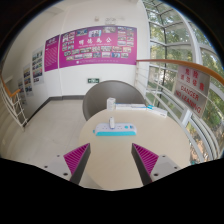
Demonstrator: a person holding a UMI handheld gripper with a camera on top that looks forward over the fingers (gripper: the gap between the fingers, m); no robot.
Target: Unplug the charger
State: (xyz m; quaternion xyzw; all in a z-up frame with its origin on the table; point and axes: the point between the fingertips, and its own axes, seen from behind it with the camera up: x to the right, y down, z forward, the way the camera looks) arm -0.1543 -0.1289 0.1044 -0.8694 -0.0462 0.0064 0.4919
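A white charger stands plugged upright in a white power strip with a light blue edge, lying on a round beige table. My gripper is open and empty, its two magenta pads spread wide. The power strip and charger lie ahead of the fingers, centred between them, with bare tabletop between.
A dark round table stands beyond the beige one. A wall with pink posters is at the back. A curved railing with a red banner and large windows run to the right. A pale floor surrounds the tables.
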